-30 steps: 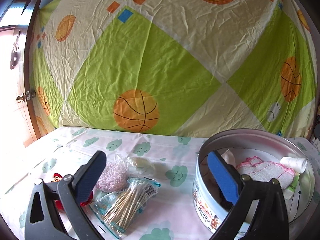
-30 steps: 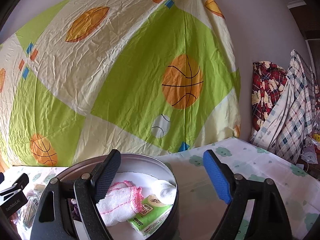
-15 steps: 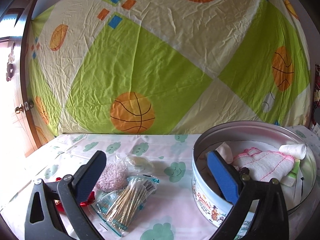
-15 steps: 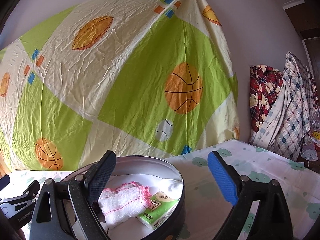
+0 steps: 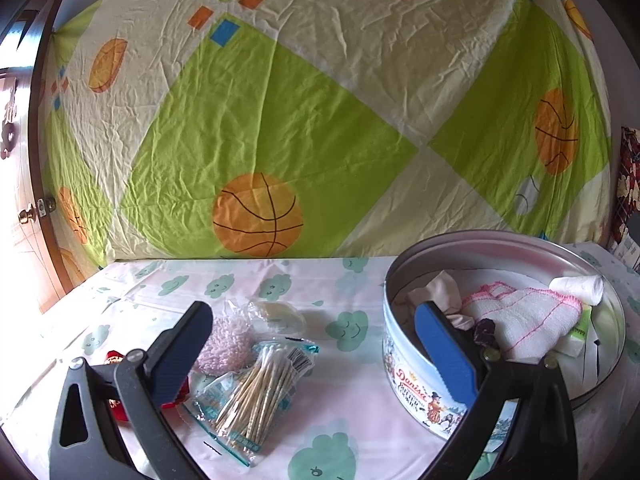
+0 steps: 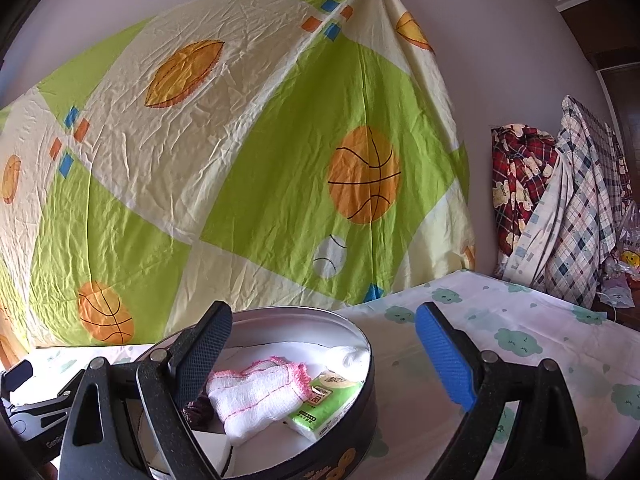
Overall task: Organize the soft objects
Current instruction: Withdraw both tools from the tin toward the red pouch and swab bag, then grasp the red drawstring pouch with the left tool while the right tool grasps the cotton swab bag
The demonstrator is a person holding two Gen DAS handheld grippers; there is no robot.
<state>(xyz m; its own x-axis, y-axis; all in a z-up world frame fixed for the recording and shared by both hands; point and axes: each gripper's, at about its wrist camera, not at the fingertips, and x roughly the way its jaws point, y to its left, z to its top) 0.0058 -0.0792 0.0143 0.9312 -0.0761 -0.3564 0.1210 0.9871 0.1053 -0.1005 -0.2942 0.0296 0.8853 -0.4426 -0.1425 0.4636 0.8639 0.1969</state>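
Observation:
A round cookie tin [image 5: 420, 392] stands on the table at the right. In it lie a white cloth with pink edging [image 5: 524, 320], a white roll [image 5: 576, 288] and a green tissue pack [image 6: 324, 404]; the tin [image 6: 360, 384] also shows in the right wrist view. To its left lie a pink knitted puff [image 5: 224, 340], a bag of cotton swabs [image 5: 256, 396], a clear packet [image 5: 276, 312] and a red item [image 5: 116, 360]. My left gripper [image 5: 316, 344] is open and empty above the swabs and tin rim. My right gripper [image 6: 324, 348] is open and empty over the tin.
A green and cream basketball sheet [image 5: 280, 120] hangs behind the table. The tablecloth [image 6: 520, 340] has a cloud print. Plaid fabrics [image 6: 560, 208] hang at the far right. A wooden door [image 5: 24, 208] stands at the left edge.
Both grippers have pulled back and risen a little, so the tin and the loose items sit lower and smaller in view. Jaws stay open. Nothing was grasped.

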